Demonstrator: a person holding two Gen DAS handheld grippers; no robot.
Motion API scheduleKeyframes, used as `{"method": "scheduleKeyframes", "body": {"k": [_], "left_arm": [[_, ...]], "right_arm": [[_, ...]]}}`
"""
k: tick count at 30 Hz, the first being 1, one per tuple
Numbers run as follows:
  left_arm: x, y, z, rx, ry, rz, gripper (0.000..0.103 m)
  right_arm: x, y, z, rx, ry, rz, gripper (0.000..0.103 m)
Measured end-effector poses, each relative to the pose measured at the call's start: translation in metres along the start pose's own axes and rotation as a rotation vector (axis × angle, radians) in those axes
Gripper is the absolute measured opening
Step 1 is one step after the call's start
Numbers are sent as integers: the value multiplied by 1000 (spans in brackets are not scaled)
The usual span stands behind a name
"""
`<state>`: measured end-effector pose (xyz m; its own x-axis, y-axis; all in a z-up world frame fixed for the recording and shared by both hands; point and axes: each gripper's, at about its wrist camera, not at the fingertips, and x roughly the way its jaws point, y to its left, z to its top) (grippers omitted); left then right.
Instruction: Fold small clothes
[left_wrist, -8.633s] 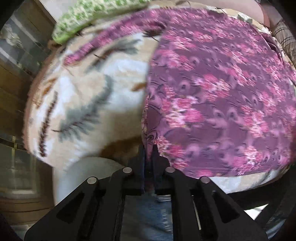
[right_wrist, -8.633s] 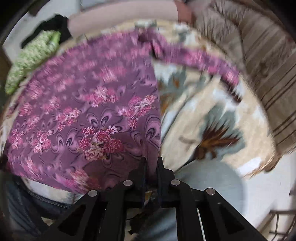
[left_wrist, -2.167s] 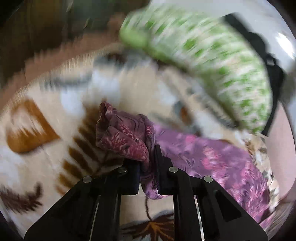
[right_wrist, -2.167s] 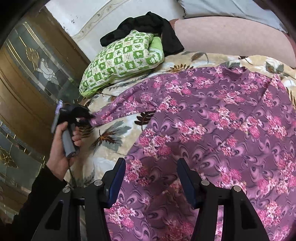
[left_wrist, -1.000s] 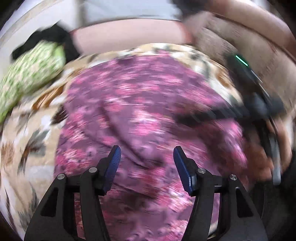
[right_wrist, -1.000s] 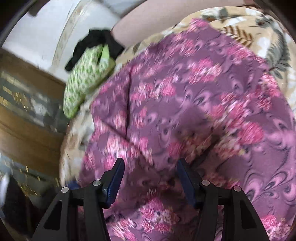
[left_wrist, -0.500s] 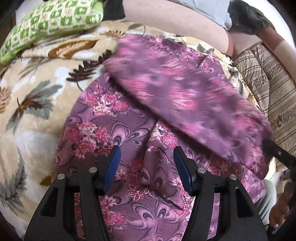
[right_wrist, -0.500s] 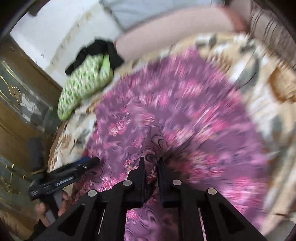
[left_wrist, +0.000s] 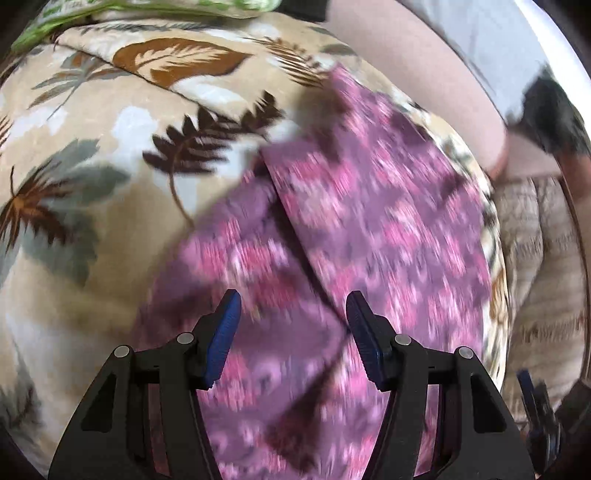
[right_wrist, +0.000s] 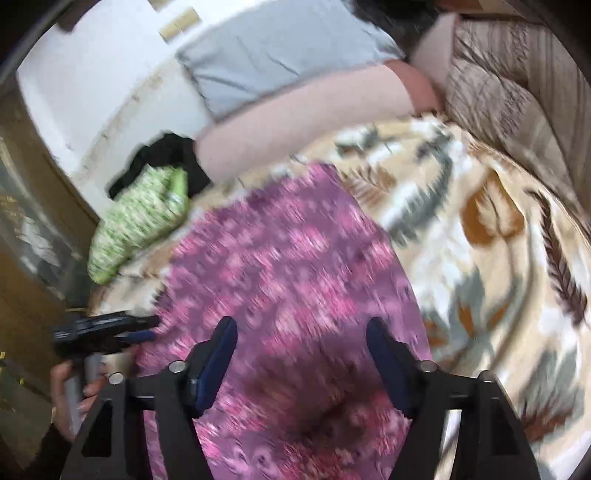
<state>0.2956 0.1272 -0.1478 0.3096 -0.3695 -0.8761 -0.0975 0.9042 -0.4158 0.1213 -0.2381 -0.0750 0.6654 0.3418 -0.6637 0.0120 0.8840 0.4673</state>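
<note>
Lying spread on the leaf-patterned blanket (left_wrist: 92, 206) is the purple floral garment (left_wrist: 369, 229), its pink flower print smeared by motion blur in both wrist views. In the left wrist view one layer of the garment is folded over another, the folded edge running as a dark diagonal line from the garment's upper left corner down toward its lower middle.

The left hand-held gripper (left_wrist: 291, 332) hovers above the garment's near portion with its blue-padded fingers (left_wrist: 221, 332) spread wide and nothing between them. The right hand-held gripper (right_wrist: 301, 354) is likewise wide open over the garment's near end, gripping nothing; whether either touches the cloth cannot be told.

From the right wrist view, the left hand-held gripper's black body shows just beside the garment's left edge, held in the person's left hand (right_wrist: 74, 387).

Beyond the garment's far left corner sits a green checked pillow (right_wrist: 140, 221) with a black piece of clothing (right_wrist: 166, 155) draped behind it. A pale pink bolster (right_wrist: 295, 114) lies past the garment's far edge, a grey pillow (right_wrist: 277, 48) behind that. To the garment's far right is a striped brown quilt (right_wrist: 517, 92).
</note>
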Motion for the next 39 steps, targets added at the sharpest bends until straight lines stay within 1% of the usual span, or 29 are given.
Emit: {"method": "scheduleKeyframes", "body": {"k": [2,4,7,8,9,11,13,14,16,18,19,20,21,22,23,24,25,26,27,28,29,30,31,32,34,36,37,38,39], "left_arm": [[4,4,17,-55,-29,-15,59],[10,2,30,-64,-33,-16,59],[20,0,45,-76,-46,-39,58],[24,6,48,-104,-47,-37,52],[24,13,50,-137,-47,-58,51],[23,27,48,-211,-54,-140,51],[22,36,46,-247,-62,-189,51],[23,37,46,-251,-56,-191,51],[26,36,49,-246,-52,-175,51],[29,35,53,-257,-52,-177,51],[30,35,54,-259,-51,-174,50],[32,35,56,-261,-56,-175,44],[33,34,56,-257,-63,-164,36],[31,33,56,-247,-69,-145,14],[30,31,55,-227,-70,-143,7],[26,30,54,-215,-80,-139,7],[18,29,51,-207,-104,-119,2],[8,30,49,-206,-139,-93,2],[3,31,48,-212,-165,-81,2],[4,32,49,-218,-182,-50,1],[10,32,50,-216,-176,27,1],[16,33,50,-214,-150,44,1],[19,33,47,-209,-126,17,1],[20,32,41,-199,-112,-10,1],[9,27,28,-156,-137,2,2],[-2,21,16,-105,-147,21,5],[-7,18,11,-91,-143,29,9],[-12,15,4,-78,-144,46,11],[-19,12,-3,-63,-152,55,11]], "right_arm": [[9,17,24,-79,-8,11,71],[34,27,44,-117,61,95,71],[97,37,71,-117,187,168,69],[127,42,81,-120,234,196,63],[147,43,88,-113,262,206,60],[193,48,102,-97,341,228,56],[242,51,112,-104,388,170,55],[253,49,113,-97,407,161,54],[283,49,118,-79,436,143,47],[302,60,122,-117,455,156,47],[311,65,123,-128,467,150,47],[320,69,121,-141,485,131,47],[329,71,119,-156,494,103,44],[334,71,116,-158,496,81,28],[337,72,116,-151,499,81,16],[331,71,116,-143,484,76,2],[324,70,119,-142,453,52,2],[317,67,121,-125,430,47,2],[309,59,127,-80,394,31,2],[305,52,129,-50,380,14,2],[308,46,128,-39,383,-22,2],[315,42,123,-43,410,-59,2],[319,39,117,-33,452,-30,2],[317,38,115,-25,460,-12,2],[295,40,117,-23,435,24,2],[253,34,118,29,370,127,5],[228,27,113,67,346,172,18],[213,22,108,88,331,191,30],[182,12,96,113,284,203,54]]}}
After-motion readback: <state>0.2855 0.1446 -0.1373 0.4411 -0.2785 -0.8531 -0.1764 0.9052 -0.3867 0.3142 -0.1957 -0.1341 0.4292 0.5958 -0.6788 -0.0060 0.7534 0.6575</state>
